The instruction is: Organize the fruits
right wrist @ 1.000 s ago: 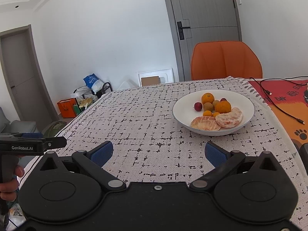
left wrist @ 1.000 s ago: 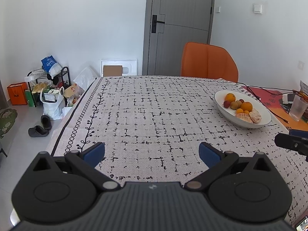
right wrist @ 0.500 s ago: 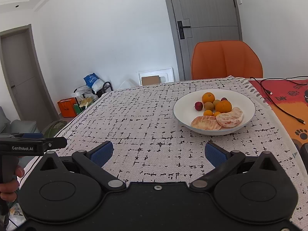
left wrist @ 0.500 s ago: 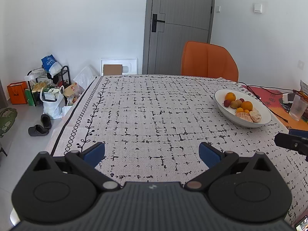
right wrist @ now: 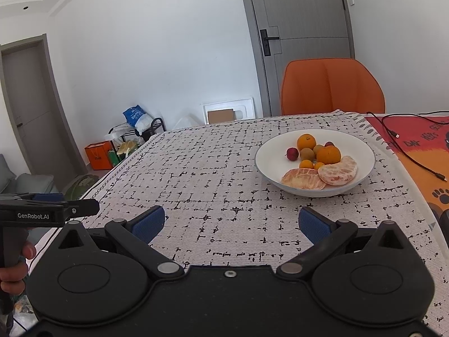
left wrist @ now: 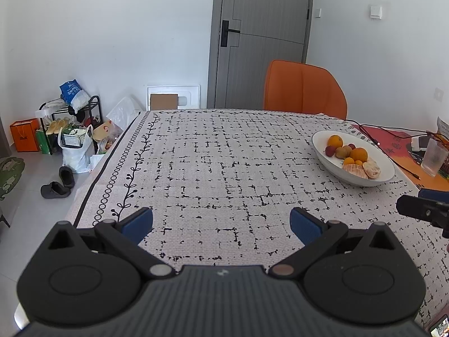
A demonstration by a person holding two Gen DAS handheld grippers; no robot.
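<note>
A white bowl (right wrist: pixel 272 160) sits on the patterned tablecloth and holds oranges (right wrist: pixel 329 154), kiwis (right wrist: pixel 307 154), small red fruits (right wrist: pixel 292 153) and two peeled citrus halves (right wrist: pixel 338 171). The bowl also shows at the right in the left wrist view (left wrist: pixel 331 165). My right gripper (right wrist: pixel 231 223) is open and empty over the cloth, short of the bowl. My left gripper (left wrist: pixel 221 223) is open and empty over the cloth, left of the bowl. The other gripper's body shows at each view's edge (right wrist: pixel 47 210).
An orange chair (right wrist: pixel 332 85) stands at the far table edge. A black cable (right wrist: pixel 415 157) lies on the orange mat (right wrist: pixel 421 151) right of the bowl. A glass (left wrist: pixel 433 157) stands at the far right. Bags and shoes lie on the floor (left wrist: pixel 64 146) to the left.
Both views have shifted slightly; the bowl sits a little lower in each. Both grippers stay open and empty.
</note>
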